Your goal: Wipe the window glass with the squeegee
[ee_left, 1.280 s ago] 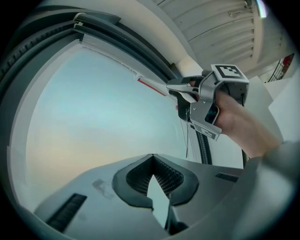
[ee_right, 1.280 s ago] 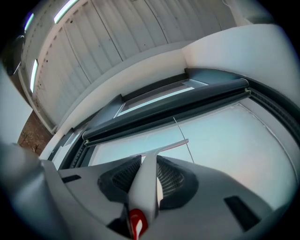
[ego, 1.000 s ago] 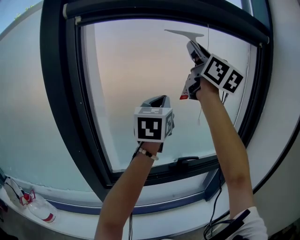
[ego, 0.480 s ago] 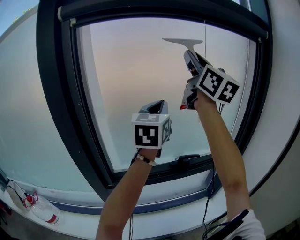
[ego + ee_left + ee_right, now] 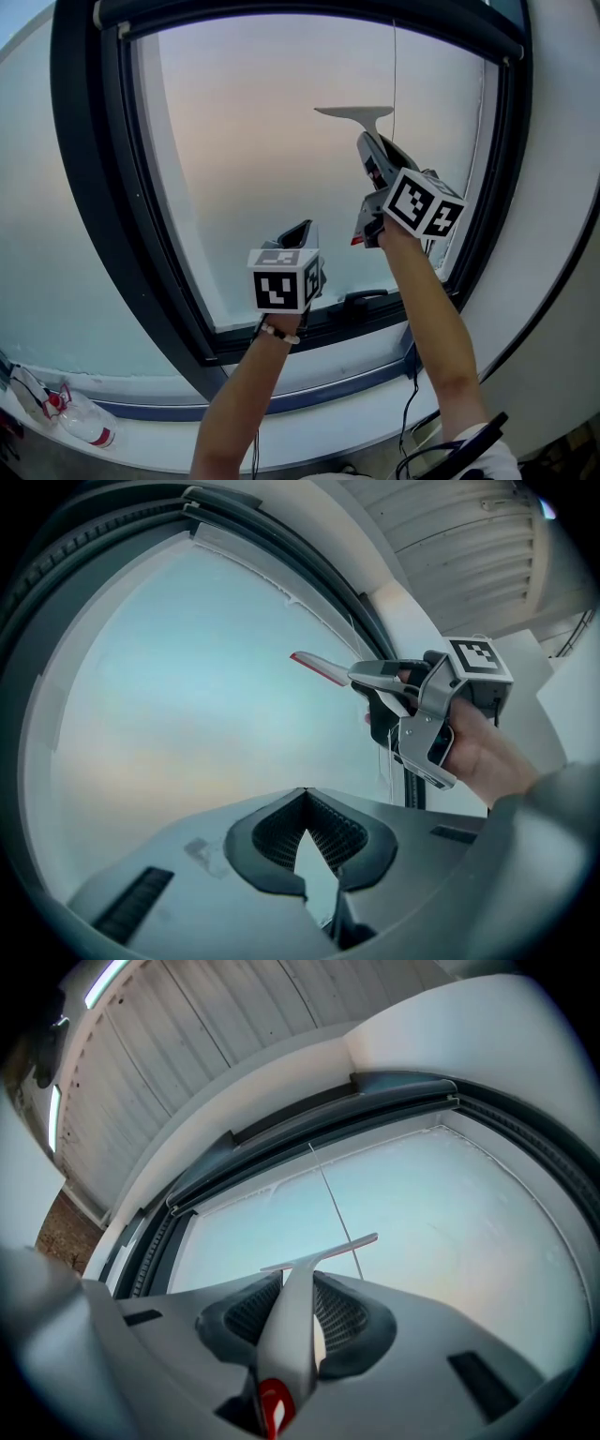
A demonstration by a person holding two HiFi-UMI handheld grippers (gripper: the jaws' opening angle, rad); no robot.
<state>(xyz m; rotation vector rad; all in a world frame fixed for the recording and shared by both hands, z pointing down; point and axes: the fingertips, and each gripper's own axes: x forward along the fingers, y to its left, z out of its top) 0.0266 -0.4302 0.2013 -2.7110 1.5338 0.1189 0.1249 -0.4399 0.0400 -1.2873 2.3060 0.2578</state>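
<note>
Right gripper (image 5: pixel 372 155) fingers clamp the squeegee (image 5: pixel 355 113) handle, blade on the window glass (image 5: pixel 253 141). Left gripper (image 5: pixel 298 231) fingers closed on nothing, lower left.

We have drawn the squeegee (image 5: pixel 354 112) down the window glass (image 5: pixel 234 159). A second ago its blade lay close under the top frame (image 5: pixel 281 14); half a second ago it was a little lower. Now it sits lower again, with a broad band of glass above it. Our right tool (image 5: pixel 372 155) has come down with it and drifted slightly left. Our left tool (image 5: pixel 298 232) has sunk too, from the middle of the pane to just above the lower frame (image 5: pixel 309 330), and has moved a little left.
</note>
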